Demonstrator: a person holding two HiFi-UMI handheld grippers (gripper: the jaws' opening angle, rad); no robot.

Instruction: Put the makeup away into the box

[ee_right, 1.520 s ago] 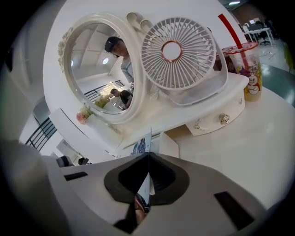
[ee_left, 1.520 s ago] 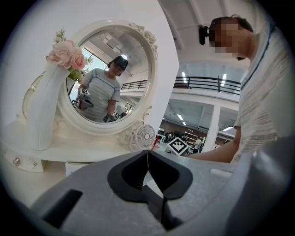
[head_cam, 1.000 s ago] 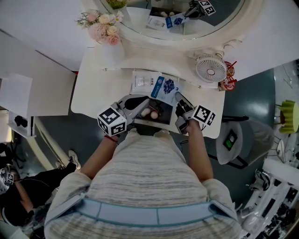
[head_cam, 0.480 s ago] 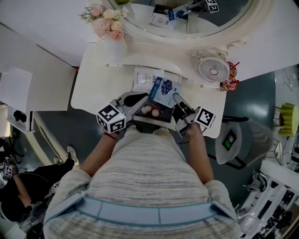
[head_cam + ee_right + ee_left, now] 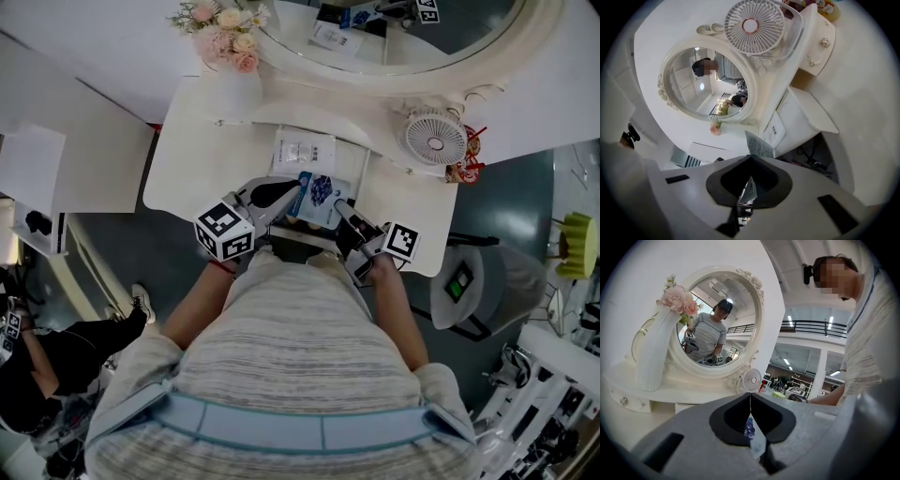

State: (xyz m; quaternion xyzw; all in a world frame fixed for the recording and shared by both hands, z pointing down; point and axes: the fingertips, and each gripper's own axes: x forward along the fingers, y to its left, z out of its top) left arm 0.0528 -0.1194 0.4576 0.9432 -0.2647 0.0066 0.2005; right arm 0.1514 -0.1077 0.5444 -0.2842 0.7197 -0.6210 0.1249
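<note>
A flat blue and white packet [image 5: 317, 194] hangs over the black box [image 5: 302, 247] at the table's front edge and hides most of the box's inside. My right gripper [image 5: 339, 212] is shut on the packet's right edge; in the right gripper view the packet [image 5: 761, 146] sticks up from the closed jaws [image 5: 747, 187]. My left gripper [image 5: 286, 195] is at its left edge. In the left gripper view a thin blue and white sheet [image 5: 754, 439] is pinched between the shut jaws [image 5: 752, 427].
A second white packet [image 5: 302, 152] lies on the white vanity table [image 5: 187, 159] behind the box. A small fan [image 5: 435, 137] stands at the right, a vase of flowers [image 5: 232, 84] at the left, and an oval mirror [image 5: 394, 37] behind.
My right gripper has carried the packet left and towards the person, from beside the box to over it. The left gripper has stayed put and now has the packet's left edge.
</note>
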